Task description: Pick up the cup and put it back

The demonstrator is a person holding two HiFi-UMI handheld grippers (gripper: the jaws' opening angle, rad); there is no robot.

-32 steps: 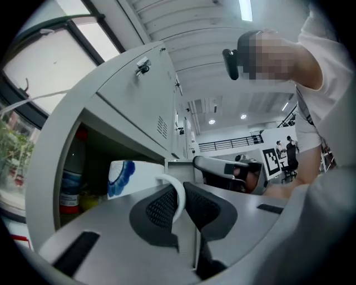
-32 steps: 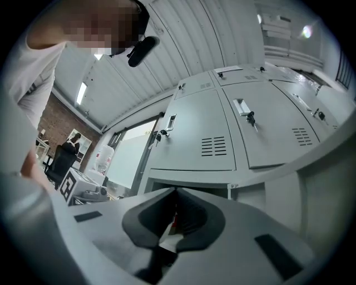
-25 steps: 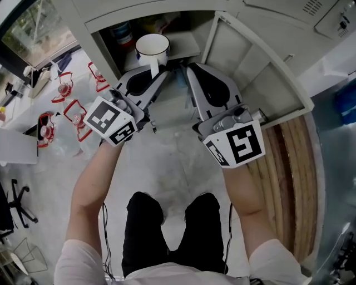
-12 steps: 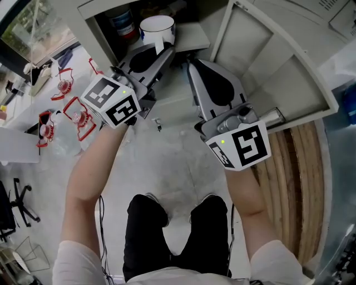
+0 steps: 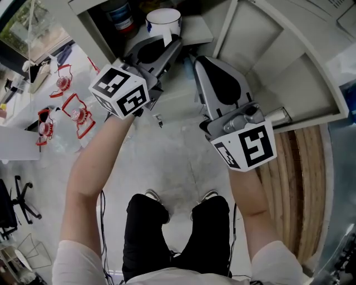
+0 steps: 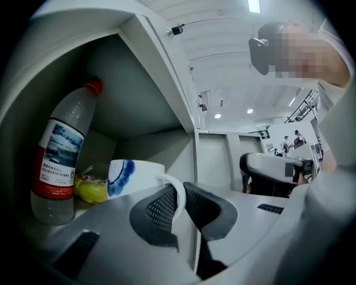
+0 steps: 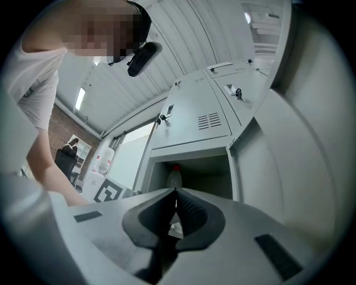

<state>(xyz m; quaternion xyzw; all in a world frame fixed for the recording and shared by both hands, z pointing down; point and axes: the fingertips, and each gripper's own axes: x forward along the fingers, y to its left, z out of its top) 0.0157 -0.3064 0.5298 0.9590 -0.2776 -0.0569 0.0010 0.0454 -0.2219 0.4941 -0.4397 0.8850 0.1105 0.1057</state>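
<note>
A white cup (image 5: 163, 21) with a blue mark (image 6: 129, 176) is at the front of the open cabinet's shelf (image 5: 192, 34); whether it rests on it I cannot tell. My left gripper (image 5: 168, 43) is shut on the cup's handle (image 6: 179, 196), which runs between its two dark pads. My right gripper (image 5: 194, 60) is held beside it, just outside the cabinet, its jaws shut with nothing between them (image 7: 174, 201).
A water bottle (image 6: 60, 156) with a red cap stands deep in the compartment beside a yellow packet (image 6: 92, 190). The cabinet door (image 5: 278, 61) hangs open on the right. Red lanterns (image 5: 78, 114) lie on the floor at left. A blue can (image 5: 120, 16) stands inside.
Both grippers have moved up towards the cabinet, the left one carrying the cup further onto the shelf. The right gripper stays shut and follows alongside.
</note>
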